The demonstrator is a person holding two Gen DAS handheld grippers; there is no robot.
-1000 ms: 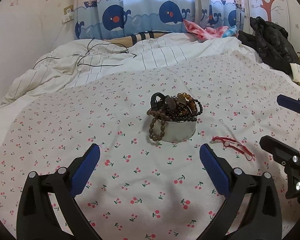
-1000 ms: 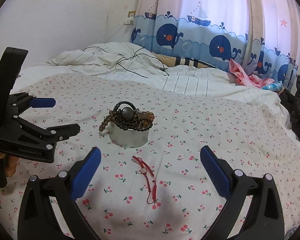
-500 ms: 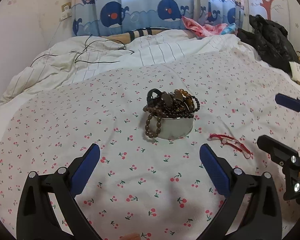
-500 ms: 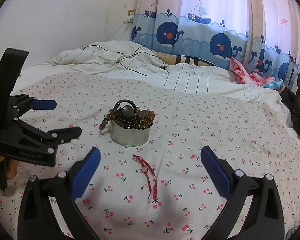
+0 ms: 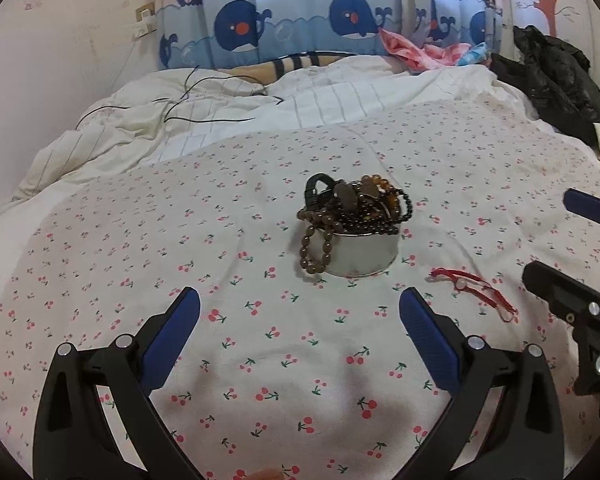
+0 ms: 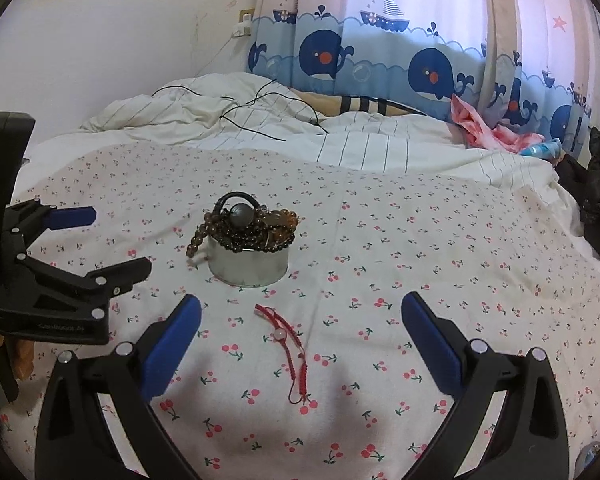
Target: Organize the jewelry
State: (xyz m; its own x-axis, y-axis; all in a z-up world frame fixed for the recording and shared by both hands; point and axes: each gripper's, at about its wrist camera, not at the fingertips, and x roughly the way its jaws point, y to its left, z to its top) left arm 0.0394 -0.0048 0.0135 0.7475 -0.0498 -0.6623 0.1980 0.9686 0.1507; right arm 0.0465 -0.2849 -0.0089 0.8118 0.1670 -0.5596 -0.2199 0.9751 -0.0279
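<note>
Bedding fills the far side: a rumpled striped quilt (image 6: 260,120), whale curtains (image 6: 380,60), a black jacket (image 5: 552,68) far right; nothing blocks the round metal tin (image 6: 248,266) heaped with brown bead bracelets (image 6: 252,226) on the cherry-print sheet (image 6: 420,240); a thin red cord bracelet (image 6: 288,340) lies just near of it; left gripper (image 5: 300,316) and right gripper (image 6: 300,320) both spread wide, empty.

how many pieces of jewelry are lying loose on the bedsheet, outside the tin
1: a red braided cord bracelet lies flat on the cherry-print bedsheet, just in front of the round silver metal tin. A brown bead strand hangs over the tin's side; others may be hidden behind it.
</note>
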